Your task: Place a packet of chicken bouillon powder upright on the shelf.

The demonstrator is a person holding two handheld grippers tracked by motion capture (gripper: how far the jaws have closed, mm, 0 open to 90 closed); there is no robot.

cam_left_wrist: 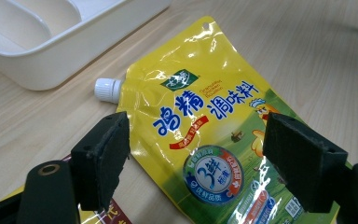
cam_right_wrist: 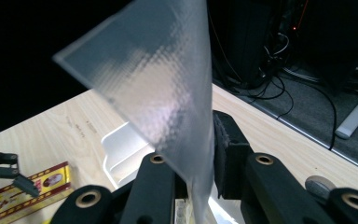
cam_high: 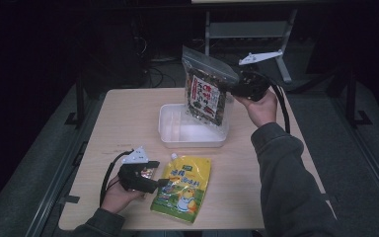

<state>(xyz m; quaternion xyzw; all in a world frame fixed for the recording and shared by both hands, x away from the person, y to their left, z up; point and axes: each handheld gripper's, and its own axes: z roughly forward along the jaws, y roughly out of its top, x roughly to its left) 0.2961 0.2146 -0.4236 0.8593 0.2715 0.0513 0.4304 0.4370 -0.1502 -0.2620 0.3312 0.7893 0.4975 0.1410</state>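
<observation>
Right gripper (cam_high: 235, 88) pinches dark snack bag (cam_high: 206, 95), hanging over white tray (cam_high: 170, 139) at frame centre, not yet inside. Left gripper (cam_high: 161, 181) wide open beside yellow pouch (cam_high: 183, 187), lower centre, ungrasped.

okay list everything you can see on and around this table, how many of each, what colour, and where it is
snack bag: one, clear with a dark filling and a red and white label, held up over the tray by its top edge
tray: one, white, with dividers, middle of the table toward the far side
spout pouch: one, yellow with a white cap, flat on the table near the front edge
small flat packet: one, red and yellow, on the table under the left gripper
table: one, light wood
left gripper: one, black, jaws open over the spout pouch
right gripper: one, black, jaws shut on the snack bag's top edge
hands: two, left hand at the front, right hand raised beside the tray
</observation>
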